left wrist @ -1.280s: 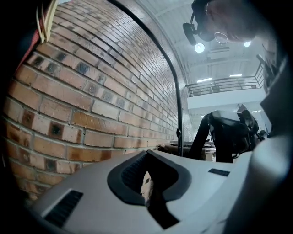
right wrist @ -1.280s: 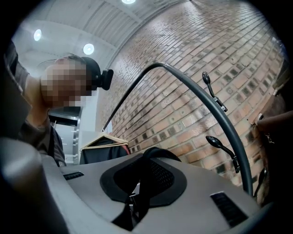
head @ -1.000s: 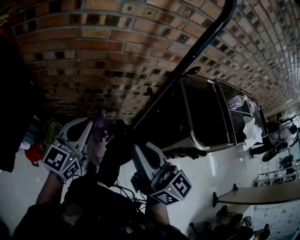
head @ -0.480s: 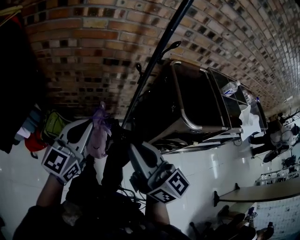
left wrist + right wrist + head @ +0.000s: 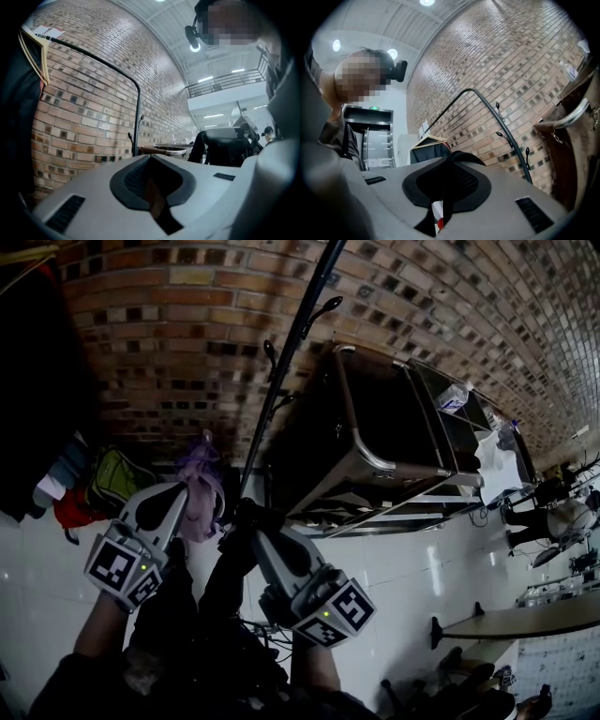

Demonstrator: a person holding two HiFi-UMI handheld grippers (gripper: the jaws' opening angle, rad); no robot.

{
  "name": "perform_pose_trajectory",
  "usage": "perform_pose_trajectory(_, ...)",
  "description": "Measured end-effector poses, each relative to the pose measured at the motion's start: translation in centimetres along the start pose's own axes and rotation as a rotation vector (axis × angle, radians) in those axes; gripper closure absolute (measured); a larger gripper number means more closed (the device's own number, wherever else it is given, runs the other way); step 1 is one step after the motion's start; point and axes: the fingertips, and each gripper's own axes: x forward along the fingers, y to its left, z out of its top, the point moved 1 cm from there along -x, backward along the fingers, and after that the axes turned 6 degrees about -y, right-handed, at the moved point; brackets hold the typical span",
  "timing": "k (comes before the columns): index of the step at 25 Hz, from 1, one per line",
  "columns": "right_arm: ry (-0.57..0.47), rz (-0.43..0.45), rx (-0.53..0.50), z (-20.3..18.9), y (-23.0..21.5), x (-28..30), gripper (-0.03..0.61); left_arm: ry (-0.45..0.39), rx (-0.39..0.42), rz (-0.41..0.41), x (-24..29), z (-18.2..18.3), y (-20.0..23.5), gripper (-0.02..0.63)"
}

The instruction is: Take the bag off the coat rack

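The black coat rack [image 5: 281, 371] rises before the brick wall, hooks [image 5: 319, 307] on its pole; it also shows in the left gripper view [image 5: 138, 117] and the right gripper view [image 5: 506, 136]. A black bag [image 5: 230, 563] hangs between my two grippers, low in the head view. My right gripper [image 5: 246, 521] is shut on its black strap [image 5: 447, 187], a white and red tag beside it. My left gripper [image 5: 185, 488] is shut too, a thin brownish strip [image 5: 152, 199] pinched in the jaws. A purple piece [image 5: 202, 493] hangs at its tip.
A metal-framed cart [image 5: 375, 460] with bottles [image 5: 455, 395] stands right of the rack. Dark garments on hangers [image 5: 37, 381], a green bag [image 5: 117, 479] and a red item [image 5: 70, 512] are at the left. A person [image 5: 553, 517] sits far right on the white tiled floor.
The head view has swung, so the rack pole now stands steeper and further left. Both grippers keep their grip, and the bag hangs between them as before.
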Motion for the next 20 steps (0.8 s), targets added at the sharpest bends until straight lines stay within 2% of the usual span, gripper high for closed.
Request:
perform_pose_trajectory(6,0.003,-0.006,0.001,-0.6,1.2,-1.8,0.554,0.008,0.005,0.008,-1.9,-0.2,-1.8,0.580)
perform_pose_trajectory(15,0.029,-0.107,-0.023,-2.5,2.7,-2.2,0.555,0.015,0.004,-0.063,-4.2,0.8,-2.8,0.580)
perform_pose_trajectory(20,0.032,-0.134,-0.011,-3.3,3.4,-1.8,0.555,0.011,-0.013,-0.056,-4.9,1.3,-2.3,0.580)
